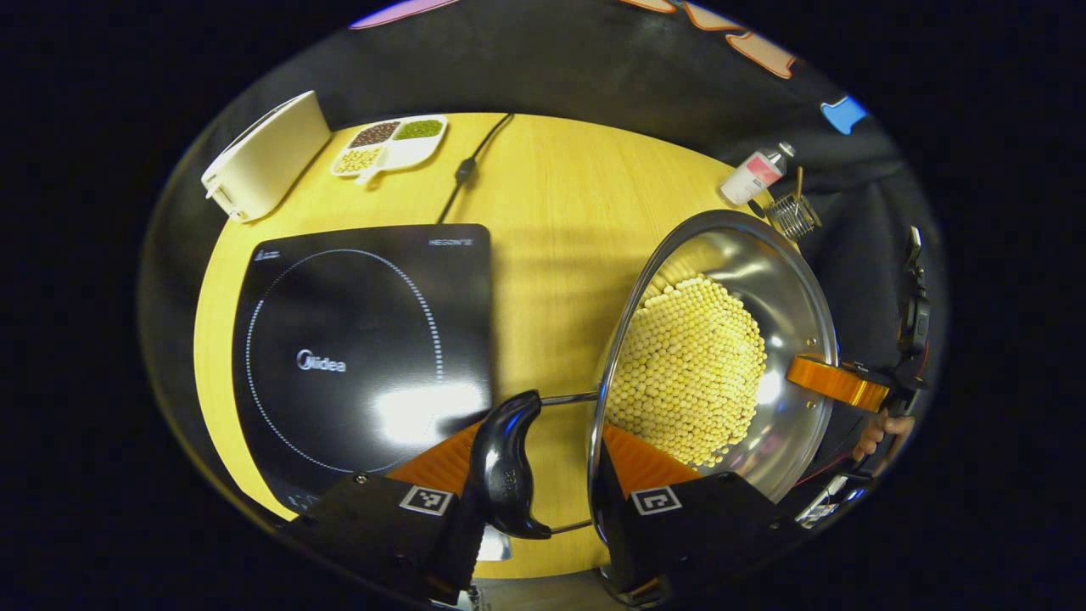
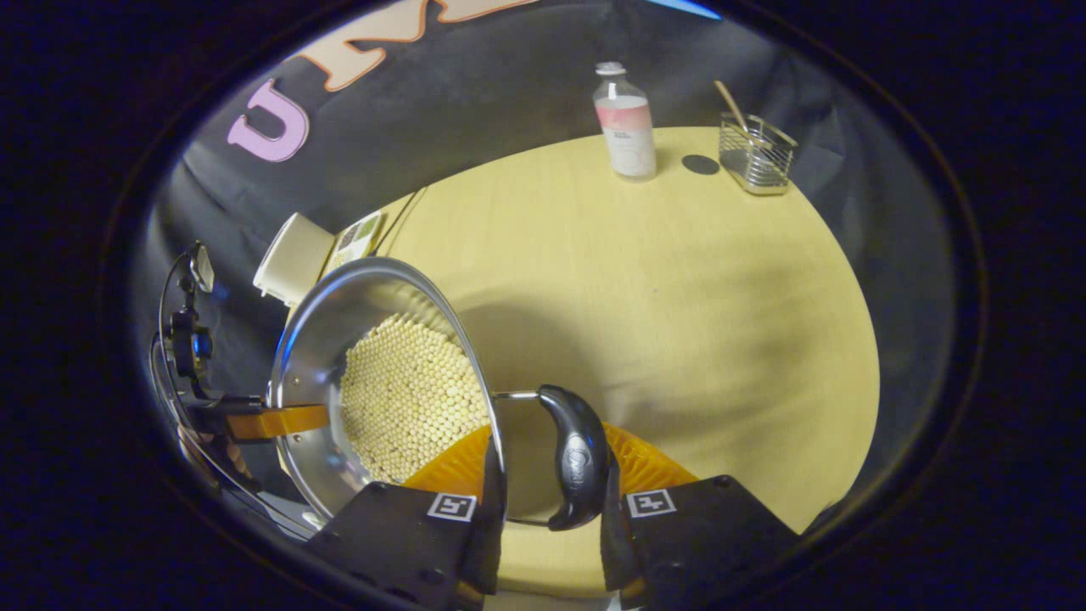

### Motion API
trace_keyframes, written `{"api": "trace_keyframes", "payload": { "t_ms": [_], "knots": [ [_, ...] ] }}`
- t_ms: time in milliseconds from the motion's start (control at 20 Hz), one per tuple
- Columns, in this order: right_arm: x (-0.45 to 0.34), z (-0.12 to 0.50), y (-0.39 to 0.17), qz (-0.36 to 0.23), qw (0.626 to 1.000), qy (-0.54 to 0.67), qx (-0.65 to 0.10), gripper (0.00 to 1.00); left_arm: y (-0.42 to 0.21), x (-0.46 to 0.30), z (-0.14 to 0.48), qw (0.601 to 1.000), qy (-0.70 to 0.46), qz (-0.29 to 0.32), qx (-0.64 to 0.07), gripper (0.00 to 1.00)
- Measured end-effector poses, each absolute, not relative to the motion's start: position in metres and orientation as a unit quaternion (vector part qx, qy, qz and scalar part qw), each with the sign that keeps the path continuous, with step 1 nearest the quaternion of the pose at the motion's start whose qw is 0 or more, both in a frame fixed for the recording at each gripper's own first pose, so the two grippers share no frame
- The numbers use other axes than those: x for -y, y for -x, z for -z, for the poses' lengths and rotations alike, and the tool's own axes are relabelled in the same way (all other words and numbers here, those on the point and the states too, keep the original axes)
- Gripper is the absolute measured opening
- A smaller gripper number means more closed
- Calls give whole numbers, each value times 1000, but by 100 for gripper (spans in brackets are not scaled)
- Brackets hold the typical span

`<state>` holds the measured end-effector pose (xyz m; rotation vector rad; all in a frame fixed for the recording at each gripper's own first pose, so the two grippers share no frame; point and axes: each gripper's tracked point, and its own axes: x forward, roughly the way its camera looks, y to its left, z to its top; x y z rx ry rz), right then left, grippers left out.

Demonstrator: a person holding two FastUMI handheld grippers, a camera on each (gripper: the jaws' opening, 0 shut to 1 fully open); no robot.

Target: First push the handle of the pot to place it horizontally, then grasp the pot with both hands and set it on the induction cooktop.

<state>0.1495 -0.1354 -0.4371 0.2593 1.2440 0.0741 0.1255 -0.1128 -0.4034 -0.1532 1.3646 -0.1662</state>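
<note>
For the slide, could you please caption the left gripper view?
Left gripper shut on one handle of the bean-filled pot, held beside the cooktop.

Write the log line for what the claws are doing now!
left claw: on handle | right claw: on handle | pot: lifted, tilted | cooktop: bare

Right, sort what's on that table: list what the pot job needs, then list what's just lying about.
Job:
- pot of beans
- its two handles
- cooktop
- left tongs, right tongs, each astride a handle

Lying about:
- bottle
- wire basket
- divided dish
- white box
- cable
</note>
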Motion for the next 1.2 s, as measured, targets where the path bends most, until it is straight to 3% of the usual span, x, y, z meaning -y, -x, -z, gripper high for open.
{"api": "trace_keyframes", "payload": {
  "t_ms": [450,500,550,600,650,750,800,850,900,950,1200],
  "knots": [
    [20,443,-138,-11,797,-105,-595,42,-120,-4,410,769,81,86,-629,63],
    [1,444,-136,-9,798,-103,-594,49,-122,-21,410,770,80,91,-626,63],
    [-14,446,-135,-4,797,-103,-595,42,-125,-37,412,773,78,96,-622,63],
    [-29,448,-133,2,795,-104,-597,42,-126,-52,416,771,76,101,-624,61],
    [-42,450,-133,8,793,-103,-600,49,-127,-65,421,769,75,105,-626,63],
    [-65,452,-132,17,791,-97,-603,50,-127,-90,426,763,78,110,-633,62],
    [-77,450,-135,20,793,-97,-601,42,-136,-102,424,772,76,116,-621,62],
    [-87,451,-136,22,790,-98,-605,42,-139,-108,425,772,70,120,-620,62],
    [-96,453,-137,26,789,-100,-605,50,-144,-116,424,774,63,124,-618,61],
    [-103,455,-141,30,788,-103,-607,43,-151,-124,427,779,57,127,-611,62],
    [-140,462,-152,34,787,-110,-606,43,-167,-162,428,795,28,136,-591,61]
  ]
}}
